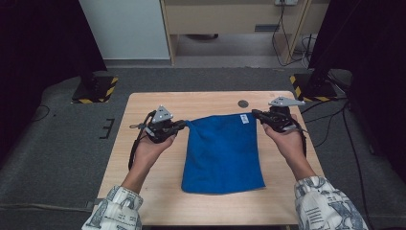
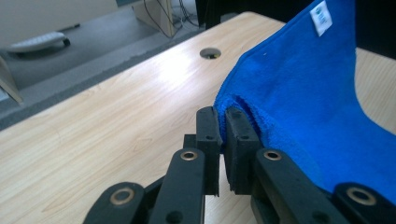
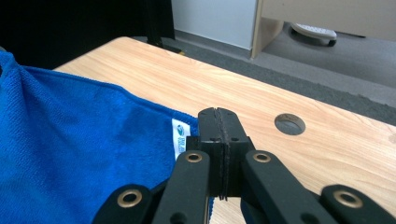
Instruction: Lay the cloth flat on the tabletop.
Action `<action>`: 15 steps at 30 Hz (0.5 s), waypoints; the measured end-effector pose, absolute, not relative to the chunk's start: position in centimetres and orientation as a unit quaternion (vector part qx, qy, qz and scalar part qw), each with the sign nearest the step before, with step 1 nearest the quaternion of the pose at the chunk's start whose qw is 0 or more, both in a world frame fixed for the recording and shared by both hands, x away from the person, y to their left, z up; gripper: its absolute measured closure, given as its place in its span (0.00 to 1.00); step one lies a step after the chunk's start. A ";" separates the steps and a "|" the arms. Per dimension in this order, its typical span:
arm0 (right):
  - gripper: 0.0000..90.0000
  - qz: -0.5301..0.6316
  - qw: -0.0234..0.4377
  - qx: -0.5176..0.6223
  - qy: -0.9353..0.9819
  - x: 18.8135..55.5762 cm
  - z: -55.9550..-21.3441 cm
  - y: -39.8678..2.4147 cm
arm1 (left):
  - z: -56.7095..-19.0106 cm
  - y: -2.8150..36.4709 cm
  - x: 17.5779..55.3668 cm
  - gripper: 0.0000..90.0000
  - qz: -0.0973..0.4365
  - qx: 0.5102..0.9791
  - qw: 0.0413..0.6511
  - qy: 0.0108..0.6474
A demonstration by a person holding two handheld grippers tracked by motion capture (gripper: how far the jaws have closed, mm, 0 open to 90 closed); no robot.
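Note:
A blue towel (image 1: 222, 153) lies on the wooden table (image 1: 143, 191), its near edge flat and its far edge pulled up between two corners. My left gripper (image 1: 184, 125) is shut on the far left corner. In the left gripper view the towel (image 2: 303, 102) bunches between the shut left gripper (image 2: 222, 116), and its white label (image 2: 322, 16) shows at the other corner. My right gripper (image 1: 254, 114) is shut on the far right corner. The right gripper view has that gripper (image 3: 219, 116) pinching the towel (image 3: 70, 140) beside the label (image 3: 180, 142).
A round cable hole (image 1: 243, 103) sits in the table just beyond the towel's far edge. Two black stands with yellow-striped bases (image 1: 95, 88) flank the table on the grey carpet. Cables (image 1: 335, 120) trail at the right, and a wooden desk (image 1: 230, 19) stands behind.

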State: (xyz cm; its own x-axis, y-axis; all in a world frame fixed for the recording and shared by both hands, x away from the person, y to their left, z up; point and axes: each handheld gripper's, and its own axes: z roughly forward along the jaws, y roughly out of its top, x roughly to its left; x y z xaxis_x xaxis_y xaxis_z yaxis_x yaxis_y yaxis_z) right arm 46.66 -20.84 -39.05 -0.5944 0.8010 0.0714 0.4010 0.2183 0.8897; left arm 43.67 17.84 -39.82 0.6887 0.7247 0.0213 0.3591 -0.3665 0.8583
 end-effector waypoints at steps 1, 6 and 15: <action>1.00 0.478 0.208 0.401 0.754 46.9 -39.3 -20.9 | -40.0 17.8 44.0 0.94 0.203 0.803 0.446 0.339; 1.00 0.460 0.207 0.407 0.761 47.8 -40.3 -20.8 | -41.1 17.5 45.5 0.94 0.191 0.797 0.446 0.360; 1.00 0.441 0.202 0.429 0.762 49.6 -41.6 -21.4 | -42.7 16.6 48.0 0.94 0.189 0.796 0.437 0.374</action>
